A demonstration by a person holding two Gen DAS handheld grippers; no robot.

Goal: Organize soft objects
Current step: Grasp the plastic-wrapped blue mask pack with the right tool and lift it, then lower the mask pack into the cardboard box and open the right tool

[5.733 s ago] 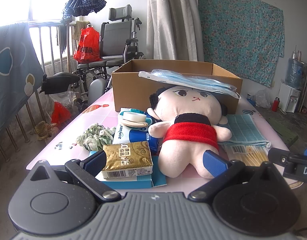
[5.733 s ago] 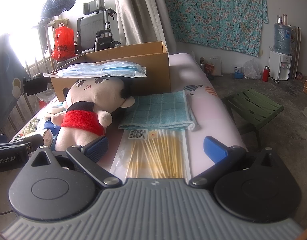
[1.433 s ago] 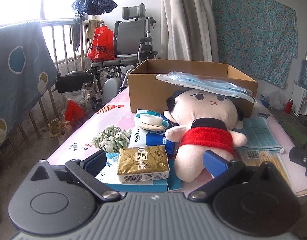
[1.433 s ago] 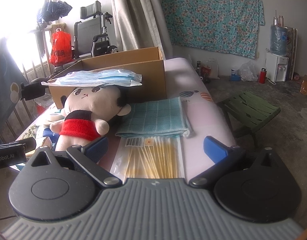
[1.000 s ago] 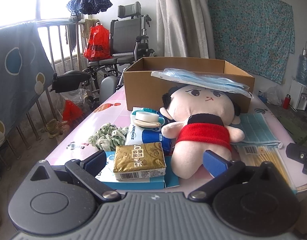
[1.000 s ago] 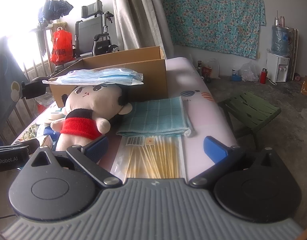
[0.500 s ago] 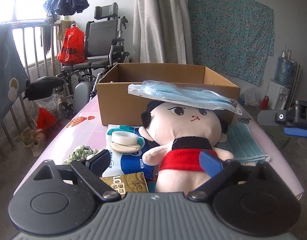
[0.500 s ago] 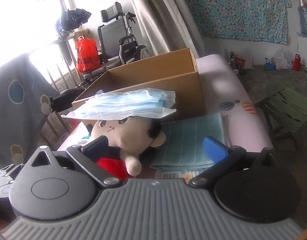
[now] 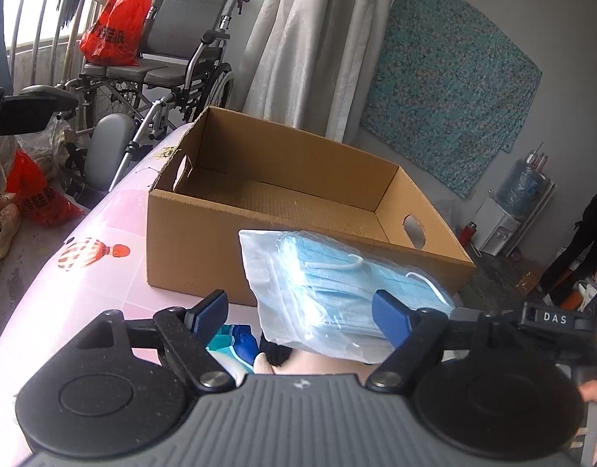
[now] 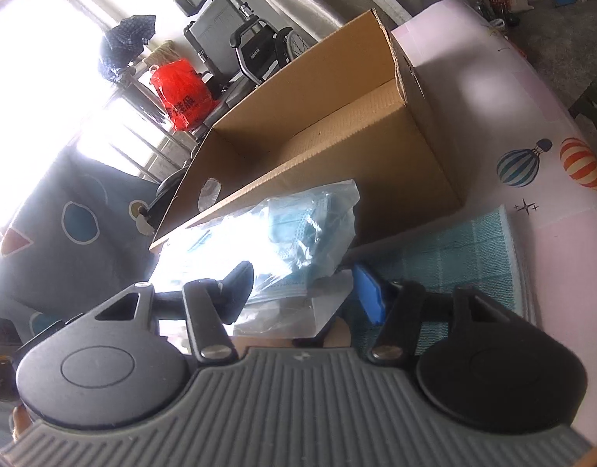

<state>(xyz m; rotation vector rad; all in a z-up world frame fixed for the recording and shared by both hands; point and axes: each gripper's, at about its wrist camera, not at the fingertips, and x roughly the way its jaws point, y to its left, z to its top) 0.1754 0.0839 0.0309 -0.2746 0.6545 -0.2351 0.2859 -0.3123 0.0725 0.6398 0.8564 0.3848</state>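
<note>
In the left wrist view, red Chinese characters can be made out on an orange-red plastic bag [image 9: 113, 27] set on the wheelchair [image 9: 170, 62] beyond the bench's far left edge; they are too small to be read. A hot-air balloon print [image 9: 89, 253] is seen on the pink bench [image 9: 65, 292] near its left edge. An open cardboard box [image 9: 298, 210] is stood toward the far end of the bench. Just in front of its near wall, a clear packet of blue face masks [image 9: 337, 295] is laid on the head of a plush doll [image 9: 294, 358]. The left claw [image 9: 302, 313] is held partly open and is being closed, with the packet's near end between its pads but not pressed. At the right, the letters "DAS" [image 9: 555, 317] are shown on the other tool.

In the right wrist view, the right claw [image 10: 304, 292] is likewise half open and closing around the packet's near corner; whether it is pinched cannot be told. A teal checked cloth [image 10: 454, 260] is spread on the bench beside it, with two balloon prints [image 10: 551, 163] near the right edge.
</note>
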